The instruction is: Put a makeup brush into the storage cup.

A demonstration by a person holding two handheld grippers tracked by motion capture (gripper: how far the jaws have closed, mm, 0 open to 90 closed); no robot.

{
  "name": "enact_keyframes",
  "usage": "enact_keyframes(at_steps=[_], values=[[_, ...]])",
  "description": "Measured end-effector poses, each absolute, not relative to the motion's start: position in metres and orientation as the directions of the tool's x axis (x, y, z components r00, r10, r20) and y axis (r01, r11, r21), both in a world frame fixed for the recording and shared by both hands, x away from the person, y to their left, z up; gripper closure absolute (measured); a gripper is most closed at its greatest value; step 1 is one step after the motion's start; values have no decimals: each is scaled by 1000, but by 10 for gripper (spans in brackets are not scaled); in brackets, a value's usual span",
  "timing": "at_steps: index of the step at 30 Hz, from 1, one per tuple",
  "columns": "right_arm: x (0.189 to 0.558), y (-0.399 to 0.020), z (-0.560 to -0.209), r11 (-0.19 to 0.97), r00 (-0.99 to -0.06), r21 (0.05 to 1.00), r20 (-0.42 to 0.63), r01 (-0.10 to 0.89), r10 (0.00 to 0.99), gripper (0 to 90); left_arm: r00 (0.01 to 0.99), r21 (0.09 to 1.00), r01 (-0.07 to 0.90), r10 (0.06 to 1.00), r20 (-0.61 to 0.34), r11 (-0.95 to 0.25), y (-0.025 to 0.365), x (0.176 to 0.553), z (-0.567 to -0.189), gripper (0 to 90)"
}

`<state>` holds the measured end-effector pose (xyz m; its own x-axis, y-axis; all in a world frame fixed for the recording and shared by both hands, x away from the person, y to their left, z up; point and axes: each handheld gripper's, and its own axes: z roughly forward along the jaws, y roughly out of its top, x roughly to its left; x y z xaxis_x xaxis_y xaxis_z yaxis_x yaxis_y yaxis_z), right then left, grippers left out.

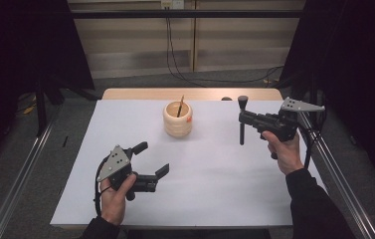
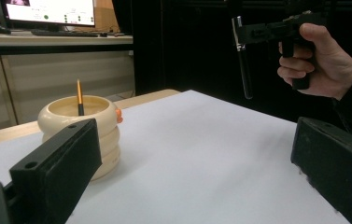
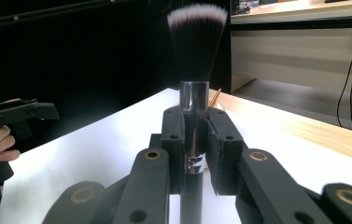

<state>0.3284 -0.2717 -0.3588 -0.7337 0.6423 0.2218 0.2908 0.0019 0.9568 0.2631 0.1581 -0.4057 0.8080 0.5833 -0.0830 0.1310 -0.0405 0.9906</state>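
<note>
Just right of the cream ribbed pot (image 1: 178,119), well clear of its rim: right gripper (image 1: 243,118), clamped hard on a black makeup brush (image 1: 241,137). Held upright, bristles up, handle end hanging above the white table (image 1: 215,189), touching nothing. Seen along the jaws in the right gripper view, pinched at the chrome collar under the bristle head, straight and square, no sign of slipping. Off the table and in the air, so by the look of it, first half done. Already standing in the pot: one thin orange-handled brush (image 1: 180,106), leaning on the far wall. Plenty of room beside it, judging by the wide mouth. Down on the near side of the pot, to its left and well apart: left gripper (image 1: 151,158), jaws spread wide, nothing between them, idle for now. Left to do, most likely: carry across to the pot, line up over the opening, lower handle-first, let go. Nothing between makeup brush and pot to dodge. One thing to watch on the way in: the thin orange-handled brush, easy to knock if coming down on the far side.
</note>
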Motion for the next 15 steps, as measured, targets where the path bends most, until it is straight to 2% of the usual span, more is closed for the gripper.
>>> enact_keyframes(at_steps=[15], values=[[325,-258,-357,14,-760,959,215,283,613,786,848,992,119,526,-74,-51,130,273,-399,16]])
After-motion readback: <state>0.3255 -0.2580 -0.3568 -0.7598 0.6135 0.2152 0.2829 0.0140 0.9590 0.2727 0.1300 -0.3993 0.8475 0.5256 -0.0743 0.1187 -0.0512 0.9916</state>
